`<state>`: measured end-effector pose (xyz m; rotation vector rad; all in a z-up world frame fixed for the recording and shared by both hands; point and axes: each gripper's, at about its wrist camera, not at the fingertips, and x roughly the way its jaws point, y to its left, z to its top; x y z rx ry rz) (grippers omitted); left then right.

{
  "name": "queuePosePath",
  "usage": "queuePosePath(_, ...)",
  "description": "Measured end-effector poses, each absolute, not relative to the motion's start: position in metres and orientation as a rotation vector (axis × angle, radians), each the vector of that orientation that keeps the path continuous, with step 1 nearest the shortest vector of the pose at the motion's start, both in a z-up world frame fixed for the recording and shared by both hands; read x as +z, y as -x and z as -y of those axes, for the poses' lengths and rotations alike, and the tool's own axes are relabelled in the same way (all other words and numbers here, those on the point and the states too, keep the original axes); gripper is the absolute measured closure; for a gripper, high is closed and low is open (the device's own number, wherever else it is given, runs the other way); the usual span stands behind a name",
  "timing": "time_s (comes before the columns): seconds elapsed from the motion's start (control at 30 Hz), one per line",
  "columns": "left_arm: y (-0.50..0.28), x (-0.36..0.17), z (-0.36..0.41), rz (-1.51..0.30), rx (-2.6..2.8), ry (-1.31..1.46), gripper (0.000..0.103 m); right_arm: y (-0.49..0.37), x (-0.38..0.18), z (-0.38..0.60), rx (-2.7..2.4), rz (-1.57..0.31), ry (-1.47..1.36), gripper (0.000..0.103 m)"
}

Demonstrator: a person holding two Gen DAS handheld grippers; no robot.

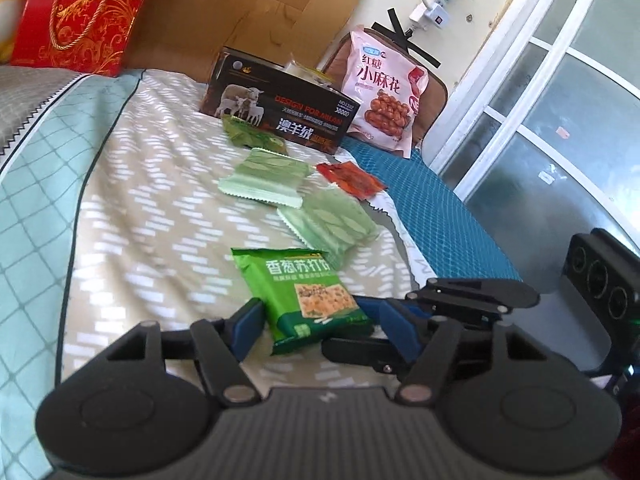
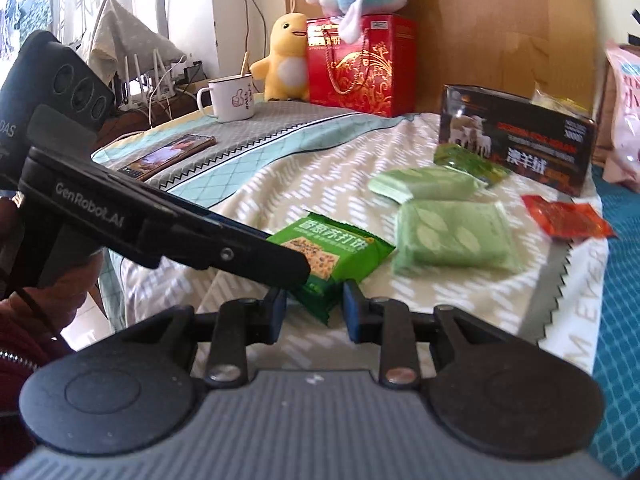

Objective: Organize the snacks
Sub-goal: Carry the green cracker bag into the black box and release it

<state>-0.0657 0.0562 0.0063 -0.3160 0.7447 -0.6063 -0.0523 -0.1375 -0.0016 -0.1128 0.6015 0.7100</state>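
Observation:
A dark green cracker packet [image 1: 304, 292] [image 2: 332, 256] lies on the patterned bedspread between both grippers. My left gripper [image 1: 316, 320] is open with its blue pads either side of the packet's near end. My right gripper [image 2: 314, 308] is open around the packet's near corner; it shows in the left wrist view [image 1: 400, 332] touching the packet's right side. Two pale green packets [image 1: 266, 178] [image 1: 332, 226] [image 2: 424, 184] [image 2: 456, 236], a small dark green packet [image 1: 252, 134] [image 2: 468, 164] and a red sachet [image 1: 350, 178] [image 2: 564, 216] lie beyond. A dark open box [image 1: 280, 108] [image 2: 516, 136] stands behind them.
A pink snack bag [image 1: 380, 88] leans behind the box. A red gift bag [image 1: 84, 16] [image 2: 360, 64], plush toys [image 2: 286, 56], a white mug [image 2: 230, 96] and a phone [image 2: 172, 156] sit at the bed's far end. A blue mat [image 1: 436, 208] covers the right side.

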Motion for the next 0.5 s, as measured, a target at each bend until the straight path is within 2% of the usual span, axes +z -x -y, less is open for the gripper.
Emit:
queuePosePath(0.07, 0.065, 0.008, -0.059, -0.746, -0.600, 0.336, 0.039, 0.051, -0.001, 0.138, 0.717, -0.600, 0.110, 0.065)
queuePosePath(0.1, 0.064, 0.009, -0.061, -0.744, -0.595, 0.346, 0.040, 0.050, -0.002, 0.138, 0.721, -0.598, 0.113, 0.058)
queuePosePath(0.17, 0.061, 0.007, -0.066, -0.756, -0.593, 0.363, 0.051, 0.047, -0.003, 0.137, 0.734, -0.595, 0.115, 0.057)
queuePosePath(0.23, 0.060, 0.004, -0.067, -0.766, -0.575, 0.375, 0.055, 0.044, -0.003, 0.134, 0.742, -0.589, 0.117, 0.061)
queuePosePath(0.3, 0.060, 0.008, -0.070, -0.762, -0.559, 0.367, 0.055, 0.042, 0.000, 0.132, 0.736, -0.576, 0.120, 0.065)
queuePosePath(0.5, 0.053, 0.040, -0.089, -0.679, -0.559, 0.411, 0.055, 0.034, 0.024, 0.134, 0.761, -0.479, 0.050, 0.066)
